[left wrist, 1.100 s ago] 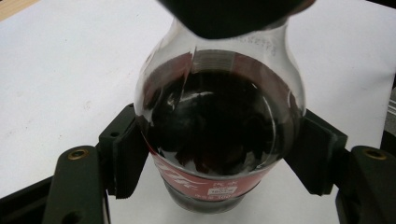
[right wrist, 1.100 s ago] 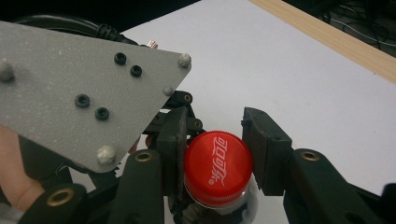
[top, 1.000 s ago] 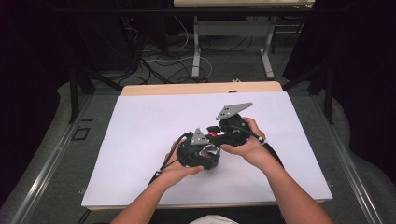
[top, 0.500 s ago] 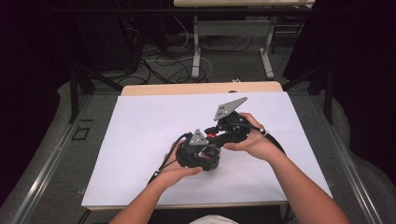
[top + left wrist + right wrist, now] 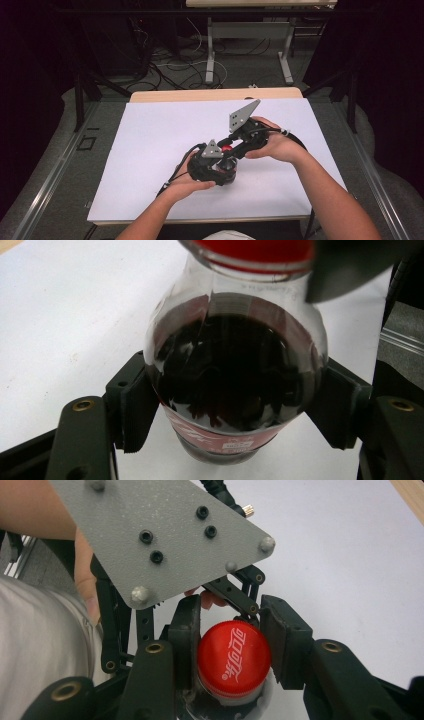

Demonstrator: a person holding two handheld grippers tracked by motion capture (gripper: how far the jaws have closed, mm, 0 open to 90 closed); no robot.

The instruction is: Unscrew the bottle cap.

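A small cola bottle [image 5: 235,375] of dark liquid with a red cap [image 5: 233,664] is held over the white table sheet. My left gripper [image 5: 235,405] is shut on the bottle's round body, one pad pressing each side. My right gripper [image 5: 231,645] sits on the cap, a pad against each side; its jaws have just been opening slightly with the cap still between them. In the high view the two grippers meet near the table's middle: the left gripper [image 5: 226,166] low, the right gripper [image 5: 230,147] coming in from the right at the cap [image 5: 226,148].
A white sheet [image 5: 150,150] covers the table, with a strip of wooden tabletop [image 5: 200,95] showing at the far edge. The left gripper's grey plate [image 5: 165,535] stands close above the cap. Cables and table legs lie on the floor beyond.
The right gripper's grey plate has tipped up more steeply and the right hand has shifted slightly at the cap. The left hand and the bottle have stayed put.
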